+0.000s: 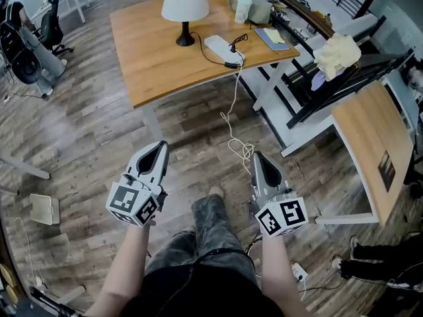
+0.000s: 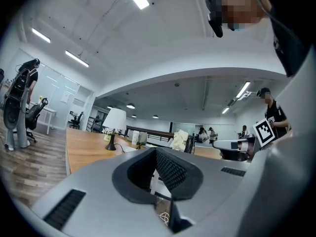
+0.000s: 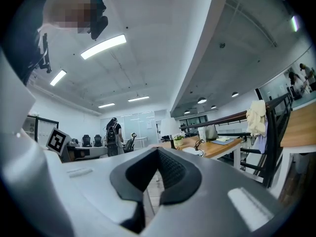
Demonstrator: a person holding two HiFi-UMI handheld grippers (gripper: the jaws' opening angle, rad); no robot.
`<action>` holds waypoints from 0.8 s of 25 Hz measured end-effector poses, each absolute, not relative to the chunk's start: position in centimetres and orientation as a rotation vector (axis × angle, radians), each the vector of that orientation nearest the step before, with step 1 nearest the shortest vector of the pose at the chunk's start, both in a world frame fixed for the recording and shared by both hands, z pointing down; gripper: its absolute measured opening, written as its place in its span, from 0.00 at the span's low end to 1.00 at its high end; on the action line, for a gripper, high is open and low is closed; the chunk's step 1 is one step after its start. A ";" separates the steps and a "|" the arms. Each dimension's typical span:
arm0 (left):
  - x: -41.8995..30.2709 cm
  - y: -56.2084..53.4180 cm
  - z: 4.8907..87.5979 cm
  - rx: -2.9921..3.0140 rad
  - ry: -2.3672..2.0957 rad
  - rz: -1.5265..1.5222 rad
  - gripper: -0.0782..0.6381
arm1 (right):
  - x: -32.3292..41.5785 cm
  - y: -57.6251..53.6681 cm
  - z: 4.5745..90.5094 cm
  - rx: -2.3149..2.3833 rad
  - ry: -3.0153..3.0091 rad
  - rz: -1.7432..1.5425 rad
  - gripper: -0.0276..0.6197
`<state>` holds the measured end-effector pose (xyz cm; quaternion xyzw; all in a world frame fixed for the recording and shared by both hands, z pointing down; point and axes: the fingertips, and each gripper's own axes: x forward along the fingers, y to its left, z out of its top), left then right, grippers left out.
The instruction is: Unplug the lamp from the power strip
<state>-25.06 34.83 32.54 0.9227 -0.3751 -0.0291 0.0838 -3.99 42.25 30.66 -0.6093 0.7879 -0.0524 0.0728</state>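
The lamp (image 1: 185,2), with a white shade and a black base, stands on the wooden table (image 1: 152,58) far ahead of me. Its black cord runs to a plug (image 1: 232,64) at the white power strip (image 1: 221,47) near the table's right edge. A white cable (image 1: 231,127) hangs from there to the floor. My left gripper (image 1: 157,152) and right gripper (image 1: 259,158) are held low over the floor, well short of the table, both shut and empty. The left gripper (image 2: 156,151) view shows the lamp (image 2: 114,121) small in the distance. The right gripper (image 3: 158,149) view also shows it (image 3: 169,127) far off.
A blue notebook (image 1: 271,38) and cups (image 1: 244,8) sit at the table's far right. A black rack with a pale cloth (image 1: 337,55) and a second wooden table (image 1: 373,140) stand to the right. Office chairs (image 1: 26,45) are at the left. Another person's feet (image 1: 370,266) show at lower right.
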 end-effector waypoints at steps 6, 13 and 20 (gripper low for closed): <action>-23.4 29.3 33.1 2.703 -1.188 -0.091 0.10 | -1.6 36.1 30.9 -1.769 2.378 -0.180 0.05; -17.2 22.0 32.6 2.713 -1.179 -0.091 0.10 | 4.1 28.9 31.5 -1.778 2.403 -0.197 0.05; -11.6 18.1 33.9 2.734 -1.153 -0.036 0.10 | 7.4 24.3 32.6 -1.749 2.448 -0.244 0.05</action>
